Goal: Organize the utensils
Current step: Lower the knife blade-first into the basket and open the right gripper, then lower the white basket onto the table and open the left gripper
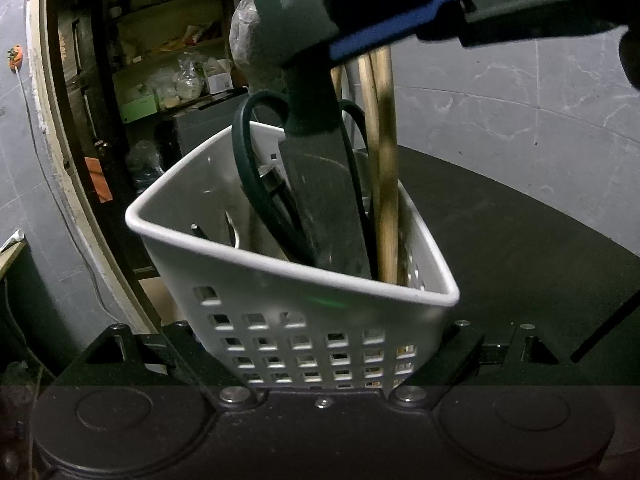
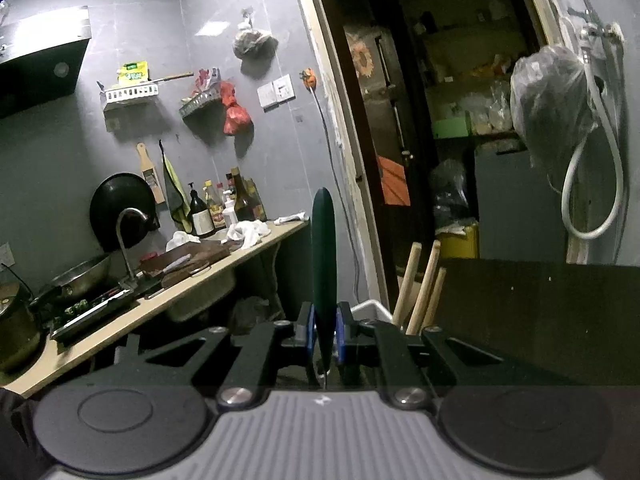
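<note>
We grip the white basket (image 1: pixel 304 320) in the left tongs (image 1: pixel 320 364). The right tongs (image 2: pixel 323 334) pinch the knife (image 1: pixel 324 200) by its green handle, blade pointing down into the basket beside the chopsticks (image 1: pixel 384 168).

Glossy white plastic basket (image 1: pixel 304 320), matt wooden sticks (image 1: pixel 386 184), dull metal blade (image 1: pixel 328 200).
</note>
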`<action>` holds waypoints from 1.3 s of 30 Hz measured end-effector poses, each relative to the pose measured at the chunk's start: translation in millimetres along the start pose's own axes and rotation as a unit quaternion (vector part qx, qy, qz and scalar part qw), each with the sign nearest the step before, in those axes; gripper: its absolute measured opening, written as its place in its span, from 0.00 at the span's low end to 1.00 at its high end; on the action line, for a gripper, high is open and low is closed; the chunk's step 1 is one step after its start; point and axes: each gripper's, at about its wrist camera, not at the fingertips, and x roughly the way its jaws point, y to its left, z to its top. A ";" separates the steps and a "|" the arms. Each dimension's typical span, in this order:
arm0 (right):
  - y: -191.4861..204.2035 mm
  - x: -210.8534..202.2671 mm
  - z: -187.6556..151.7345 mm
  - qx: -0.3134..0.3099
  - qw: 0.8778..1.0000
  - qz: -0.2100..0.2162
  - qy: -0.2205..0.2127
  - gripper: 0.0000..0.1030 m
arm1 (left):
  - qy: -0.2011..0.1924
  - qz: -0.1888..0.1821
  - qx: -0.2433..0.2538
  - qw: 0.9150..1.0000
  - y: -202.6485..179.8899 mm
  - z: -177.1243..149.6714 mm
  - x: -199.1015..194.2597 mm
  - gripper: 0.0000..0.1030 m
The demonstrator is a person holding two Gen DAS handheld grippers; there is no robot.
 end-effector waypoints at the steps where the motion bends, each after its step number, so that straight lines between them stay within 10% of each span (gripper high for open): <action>1: 0.6 1.3 -0.5 0.000 1.000 -0.001 0.003 0.12 | 0.000 0.000 0.000 1.000 -0.3 -0.4 -0.3 0.86; 23: -3.2 6.4 -11.1 0.017 0.999 -0.006 0.030 0.22 | 0.000 0.000 0.000 1.000 0.0 0.1 0.2 0.86; 39: 24.2 -33.6 -0.4 -0.040 0.997 -0.039 -0.058 0.88 | -0.005 -0.018 0.010 1.000 5.3 1.0 1.2 0.87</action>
